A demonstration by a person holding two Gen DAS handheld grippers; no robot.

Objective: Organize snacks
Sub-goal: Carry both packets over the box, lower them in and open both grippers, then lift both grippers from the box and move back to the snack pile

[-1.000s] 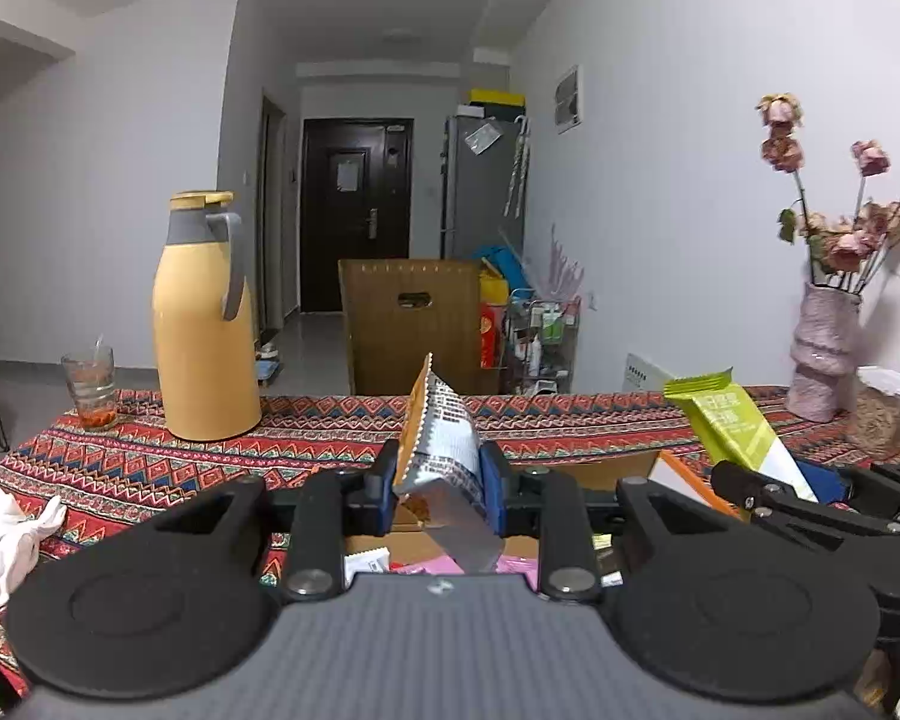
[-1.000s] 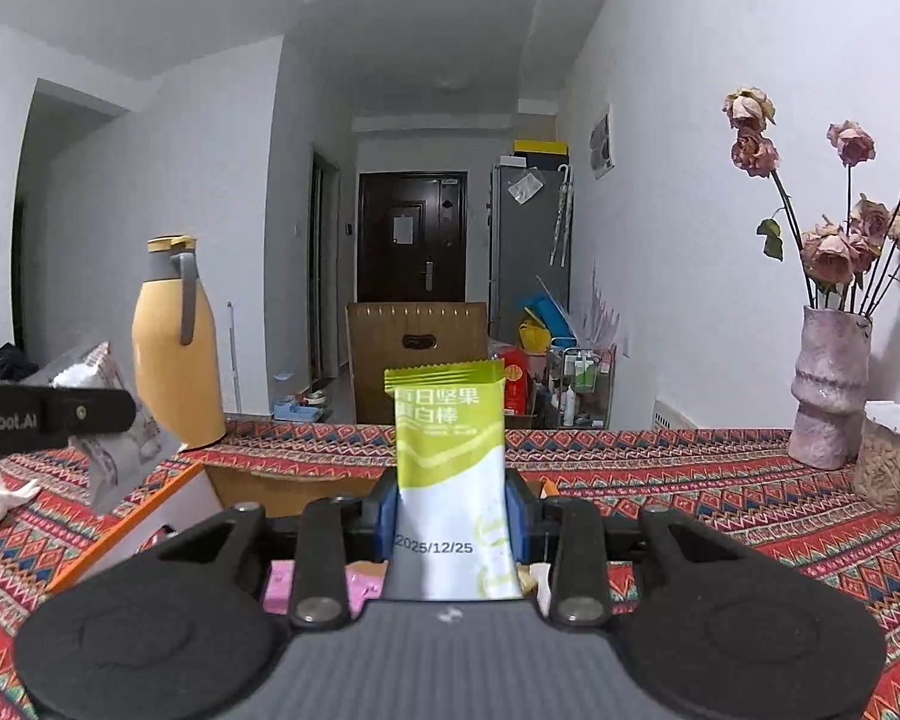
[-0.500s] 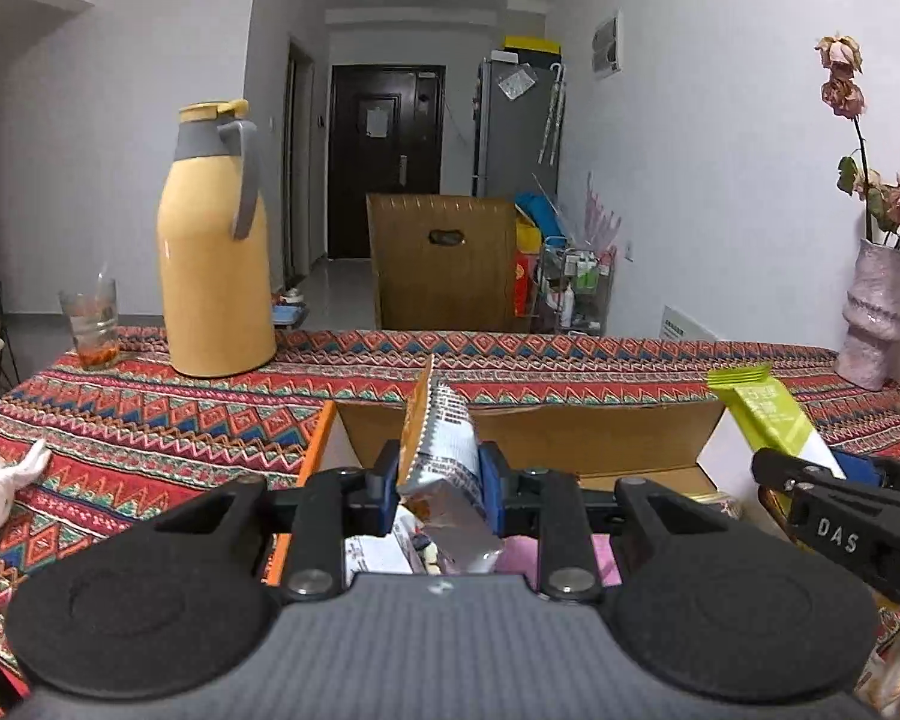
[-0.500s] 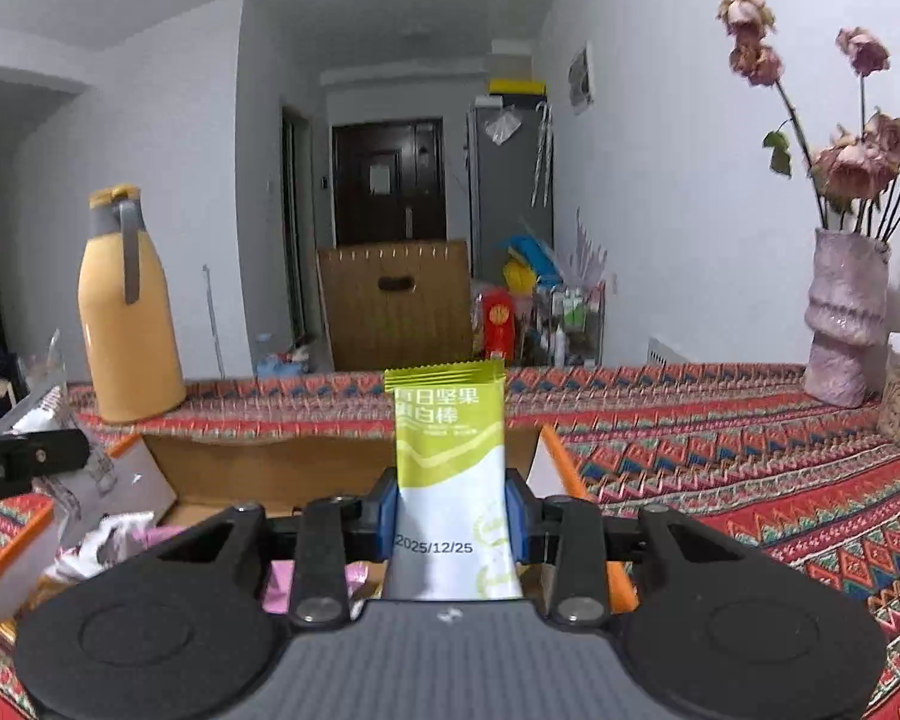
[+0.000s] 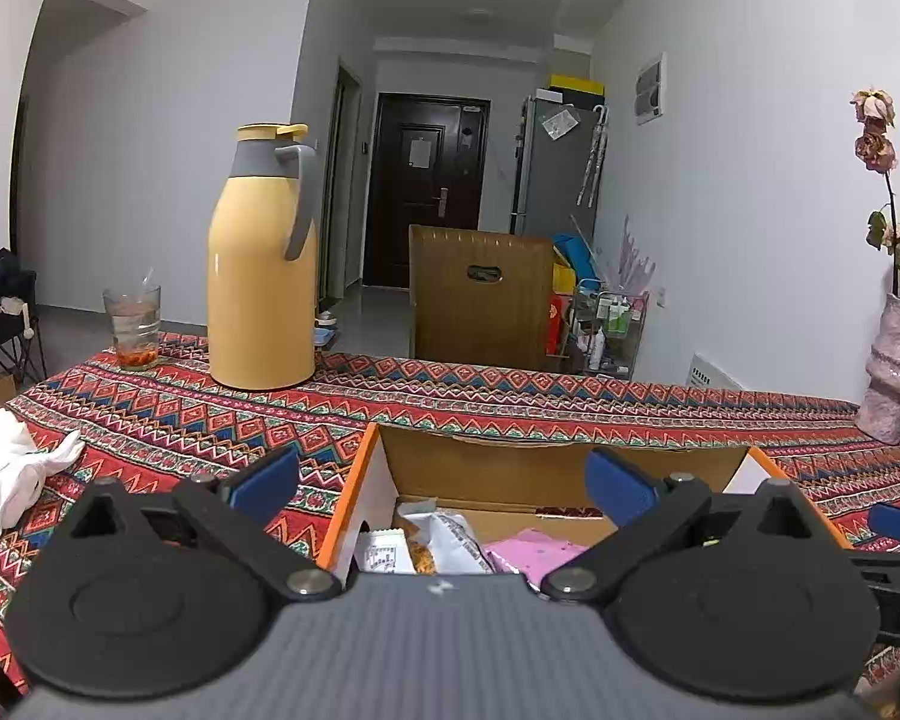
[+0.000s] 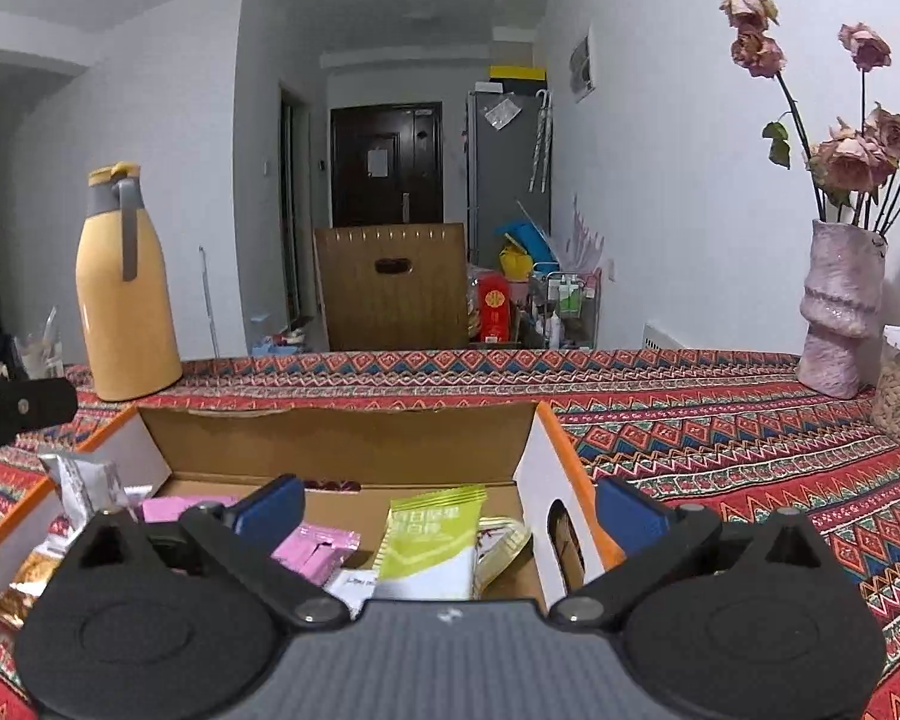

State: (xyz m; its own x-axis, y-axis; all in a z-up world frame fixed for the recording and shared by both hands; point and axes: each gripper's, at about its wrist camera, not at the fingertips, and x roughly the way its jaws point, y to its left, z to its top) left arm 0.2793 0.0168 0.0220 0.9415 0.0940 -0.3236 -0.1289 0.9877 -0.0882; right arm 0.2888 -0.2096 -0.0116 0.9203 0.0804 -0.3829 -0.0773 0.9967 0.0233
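I have both grippers over the open cardboard box point(image 6: 342, 450) on the patterned worktop point(image 6: 720, 438). My left gripper point(image 5: 444, 480) has its jaws opening, spread wide with nothing pressed between the blue pads point(image 5: 267, 483); below the gap, a silver snack packet point(image 5: 444, 534) lies in the box next to a pink packet point(image 5: 534, 558). My right gripper point(image 6: 450, 510) is opening as well, pads wide apart. The green-and-white nut bar packet point(image 6: 429, 546) stands between them, touching neither pad, its lower end down among the other snacks in the box beside a gold wrapper point(image 6: 501, 543) and a pink packet point(image 6: 315, 549). In the right wrist view the silver packet point(image 6: 81, 480) leans at the box's left end. A yellow thermos jug point(image 5: 261, 264) and a drinking glass point(image 5: 132, 327) stand beyond the box on the left, a pink vase point(image 6: 840, 306) of dried roses on the right. A white cloth point(image 5: 6, 474) lies far left.
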